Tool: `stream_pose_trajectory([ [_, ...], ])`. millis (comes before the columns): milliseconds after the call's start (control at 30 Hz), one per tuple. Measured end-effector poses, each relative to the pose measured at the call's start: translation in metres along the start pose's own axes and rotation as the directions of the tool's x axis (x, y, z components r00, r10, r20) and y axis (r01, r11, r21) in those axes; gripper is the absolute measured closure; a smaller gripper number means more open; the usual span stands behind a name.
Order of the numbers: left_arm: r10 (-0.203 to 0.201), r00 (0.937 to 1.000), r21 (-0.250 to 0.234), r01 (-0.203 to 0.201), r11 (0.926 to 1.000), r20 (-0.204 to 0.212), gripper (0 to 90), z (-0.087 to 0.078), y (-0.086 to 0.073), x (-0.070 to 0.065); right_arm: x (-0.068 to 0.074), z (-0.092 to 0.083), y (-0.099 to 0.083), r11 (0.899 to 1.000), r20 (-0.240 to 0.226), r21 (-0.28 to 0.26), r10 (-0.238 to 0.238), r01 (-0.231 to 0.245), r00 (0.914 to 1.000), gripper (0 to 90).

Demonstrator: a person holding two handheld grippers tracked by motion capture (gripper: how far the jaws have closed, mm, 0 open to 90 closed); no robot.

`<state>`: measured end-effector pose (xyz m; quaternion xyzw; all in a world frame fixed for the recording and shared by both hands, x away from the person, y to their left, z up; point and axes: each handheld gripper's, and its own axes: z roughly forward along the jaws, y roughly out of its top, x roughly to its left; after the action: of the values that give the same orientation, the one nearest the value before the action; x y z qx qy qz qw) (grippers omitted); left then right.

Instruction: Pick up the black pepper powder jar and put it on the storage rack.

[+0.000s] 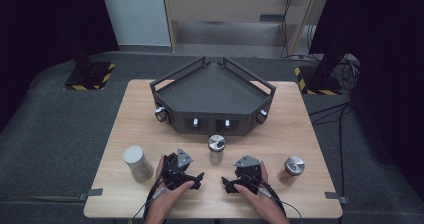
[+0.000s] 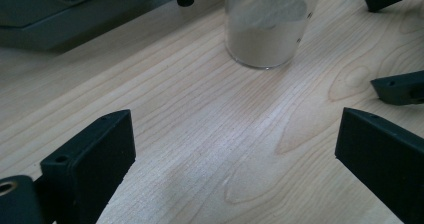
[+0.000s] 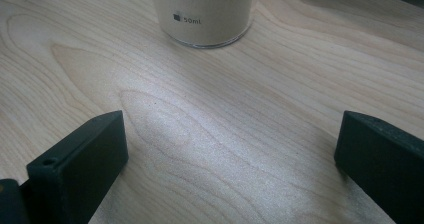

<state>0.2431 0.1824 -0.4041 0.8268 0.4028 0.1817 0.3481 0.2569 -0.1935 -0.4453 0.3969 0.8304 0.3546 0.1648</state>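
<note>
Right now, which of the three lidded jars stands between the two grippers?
The middle jar, holding pale powder, in front of the dark tray. The other two stand at the table's far left and right.

Both hands rest low, left hand-held gripper (image 1: 192, 178) and right hand-held gripper (image 1: 231, 184) gaping wide.

From the high view we look forward and down on the wooden table (image 1: 295, 129) from above the person's side, far enough to take in the whole top and the floor around it. The middle jar (image 1: 216, 149) is our landmark. In the left gripper view we sit low over the wood, close to the jar (image 2: 267, 26), facing it between wide-set black jaws. In the right gripper view we face the same jar (image 3: 205, 14) from its other side, equally near. All three share that jar and the wood around it.
</note>
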Motion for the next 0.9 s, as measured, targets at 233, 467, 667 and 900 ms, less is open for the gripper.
stream_pose_trajectory([
  [233, 0.015, 0.9999, -0.005, -0.015, 0.9999, -0.008, 1.5, -0.011, 0.006, -0.002, 0.0, 0.0, 0.0, 1.0, 0.0, 0.0, 0.001, -0.001, 1.0, 0.6],
  [467, 0.021, 0.9994, -0.028, -0.021, 0.9994, -0.028, 2.0, -0.023, 0.008, -0.003, 0.0, 0.0, 0.0, 1.0, 0.001, 0.0, 0.001, -0.001, 1.0, 0.6],
  [667, 0.019, 0.9992, -0.036, -0.02, 0.9992, -0.034, 2.0, -0.032, 0.01, 0.001, 0.0, 0.0, 0.0, 1.0, 0.001, 0.0, 0.001, -0.001, 1.0, 0.7],
  [900, 0.01, 0.9992, -0.047, -0.011, 0.9988, -0.039, 1.8, -0.042, 0.01, 0.008, 0.001, 0.0, 0.0, 1.0, 0.002, 0.0, 0.001, -0.001, 1.0, 0.7],
])
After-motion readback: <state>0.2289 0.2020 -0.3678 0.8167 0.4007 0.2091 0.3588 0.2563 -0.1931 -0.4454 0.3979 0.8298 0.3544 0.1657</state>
